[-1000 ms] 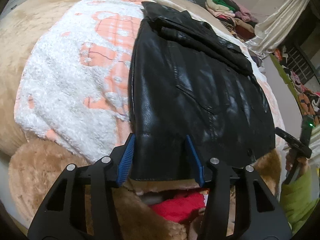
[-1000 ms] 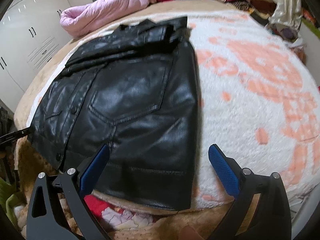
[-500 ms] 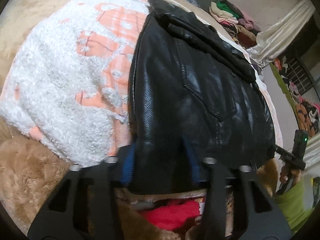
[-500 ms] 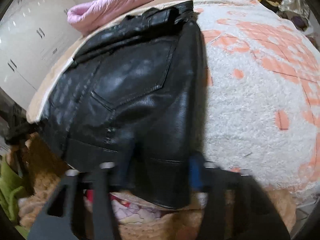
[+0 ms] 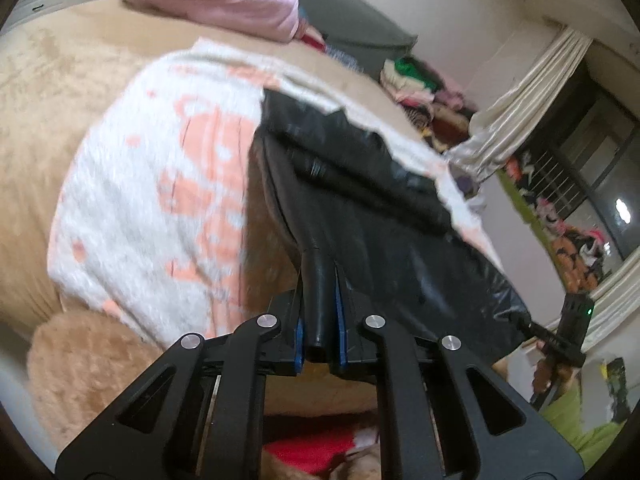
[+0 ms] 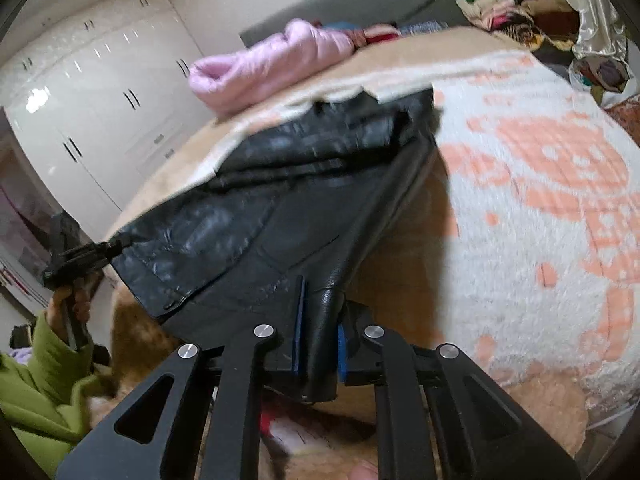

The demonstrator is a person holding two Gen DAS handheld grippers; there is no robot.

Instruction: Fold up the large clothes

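Black leather jacket (image 5: 372,216) lies on the white/orange blanket (image 5: 132,208) over the bed (image 5: 48,92), collar end toward the bed's far edge, hem at the near edge and lifted off it. Left gripper (image 5: 320,320) has just closed, pinching a bunched fold of hem btwn its blue pads; right gripper (image 6: 320,332) likewise has just closed, pinching the hem at the other near corner. Hem hangs taut btwn them. Pink puffer (image 6: 272,64) sits at the far edge, clothes pile (image 5: 412,80) beyond. Risks, as judged: leather is slick + heavy, so a bunched hem could slip from the pads mid-fold; uneven lift btwn sides would skew the fold; the folded-in sleeves could slide out.
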